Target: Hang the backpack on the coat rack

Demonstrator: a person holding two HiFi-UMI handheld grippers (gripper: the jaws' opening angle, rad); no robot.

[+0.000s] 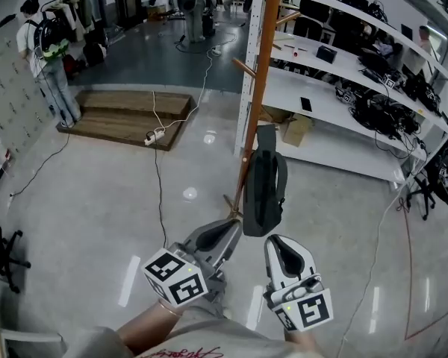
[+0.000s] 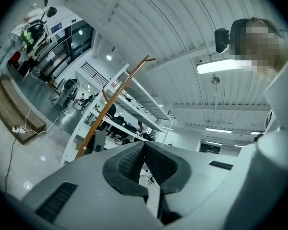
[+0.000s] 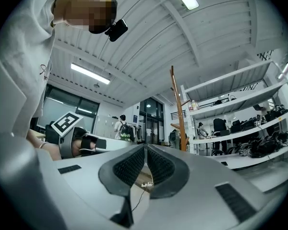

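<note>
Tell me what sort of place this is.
Probably a lab or workshop hall: long white shelves loaded with electronic gear, a cable and power strip trailing across the polished floor, plus a wooden coat rack holding a backpack.

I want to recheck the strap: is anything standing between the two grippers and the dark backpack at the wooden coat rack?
Nothing visible. The left gripper and right gripper point at the dark grey backpack on the orange-brown wooden coat rack pole, with only glossy grey floor below.
</note>
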